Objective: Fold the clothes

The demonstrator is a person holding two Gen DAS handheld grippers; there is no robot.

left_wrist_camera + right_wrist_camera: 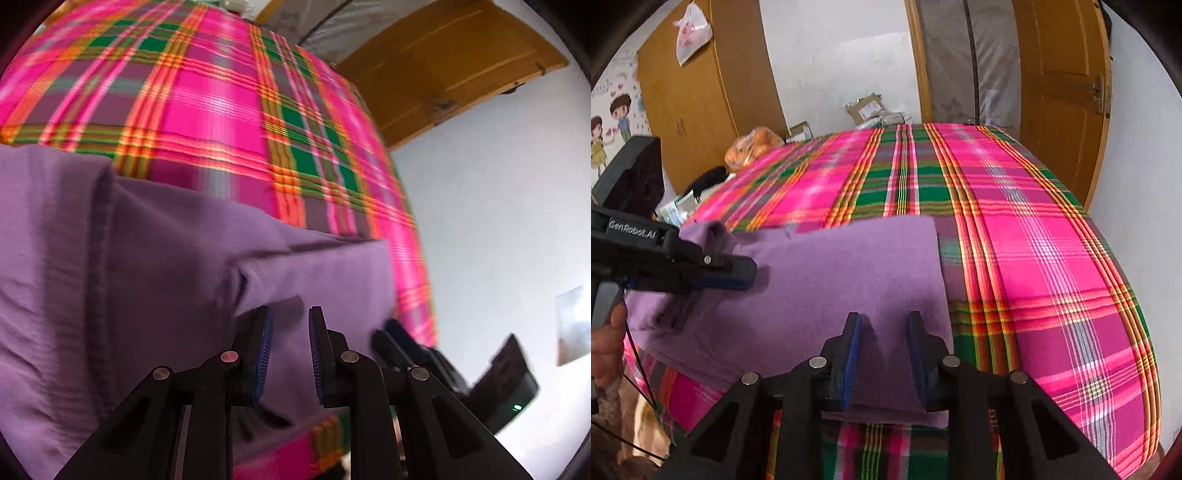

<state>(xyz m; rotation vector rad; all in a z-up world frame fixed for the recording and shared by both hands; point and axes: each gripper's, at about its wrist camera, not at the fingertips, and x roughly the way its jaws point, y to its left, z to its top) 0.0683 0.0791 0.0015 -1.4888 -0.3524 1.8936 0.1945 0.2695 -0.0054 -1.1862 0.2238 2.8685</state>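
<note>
A purple garment (849,273) lies folded flat on a pink and green plaid bedcover (1034,240); its hem seam (101,258) runs down the left of the left wrist view. My left gripper (290,332) hovers open over the purple garment (184,266), nothing pinched between its blue pads. From the right wrist view that left gripper (750,273) reaches in from the left, above the garment's left part. My right gripper (882,332) is open over the garment's near right corner, fingers either side of the cloth. Blurred and dark, the right gripper (402,343) shows at the garment's right edge.
The bed fills most of both views. Wooden wardrobe doors (687,110) and a wooden door (1063,92) stand behind it. Boxes and bags (871,109) are piled past the far edge, an orange bag (753,147) at the far left corner. A hand (609,343) holds the left gripper.
</note>
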